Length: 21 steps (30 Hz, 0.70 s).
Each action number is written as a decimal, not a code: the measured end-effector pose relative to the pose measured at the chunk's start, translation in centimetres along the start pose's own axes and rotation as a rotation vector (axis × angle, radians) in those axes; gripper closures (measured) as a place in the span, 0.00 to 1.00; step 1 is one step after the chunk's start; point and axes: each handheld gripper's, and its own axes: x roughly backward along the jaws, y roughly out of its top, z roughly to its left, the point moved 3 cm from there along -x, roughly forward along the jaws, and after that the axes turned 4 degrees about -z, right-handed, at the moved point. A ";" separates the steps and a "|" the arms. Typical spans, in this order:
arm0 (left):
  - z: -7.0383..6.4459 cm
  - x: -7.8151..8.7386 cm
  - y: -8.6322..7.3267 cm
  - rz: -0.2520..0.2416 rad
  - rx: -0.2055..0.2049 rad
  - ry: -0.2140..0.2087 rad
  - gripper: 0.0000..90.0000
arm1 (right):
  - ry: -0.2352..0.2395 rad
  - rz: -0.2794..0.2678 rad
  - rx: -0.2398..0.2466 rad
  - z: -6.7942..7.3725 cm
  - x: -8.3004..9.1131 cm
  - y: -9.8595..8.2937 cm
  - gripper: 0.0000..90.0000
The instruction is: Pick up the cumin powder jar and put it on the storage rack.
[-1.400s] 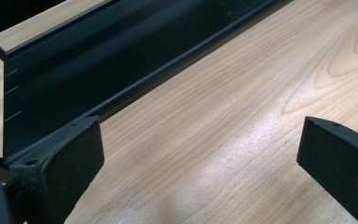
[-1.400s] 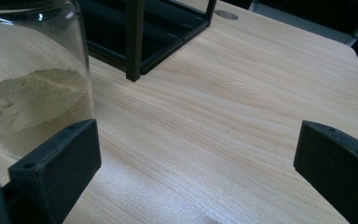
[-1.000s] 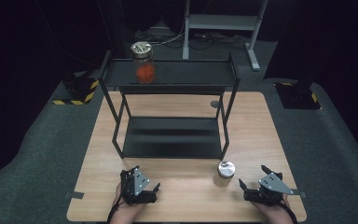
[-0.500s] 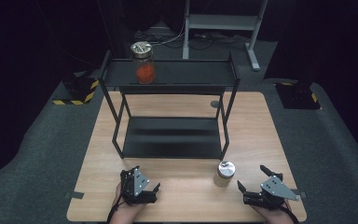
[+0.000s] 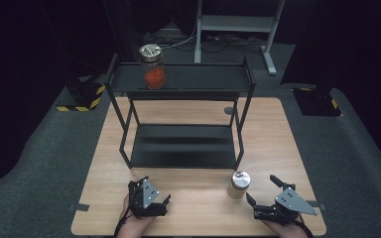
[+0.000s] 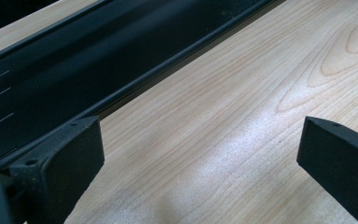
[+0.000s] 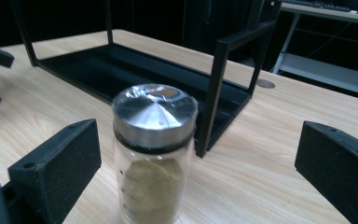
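- While the red-filled jar [image 5: 153, 66] on the shelf rack [image 5: 178, 79] is seen at upper centre of the high view, the right gripper view is closer on the powder jar [image 7: 153, 154].
- Upright, lid up, it is framed between the right gripper's [image 5: 268, 196] spread jaws, untouched.
- The left gripper's [image 5: 154, 191] jaws are parted over the bare table [image 6: 242, 121].
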 end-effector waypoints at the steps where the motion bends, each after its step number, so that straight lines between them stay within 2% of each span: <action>1: 0.0 0.0 0.0 0.000 0.000 0.000 0.01 | 0.000 -0.003 -0.003 0.1 -0.1 0.0 0.00; 21: 0.2 0.1 -0.2 -0.012 0.005 -0.012 0.01 | 0.020 -0.007 -0.035 1.2 -2.5 -0.1 0.00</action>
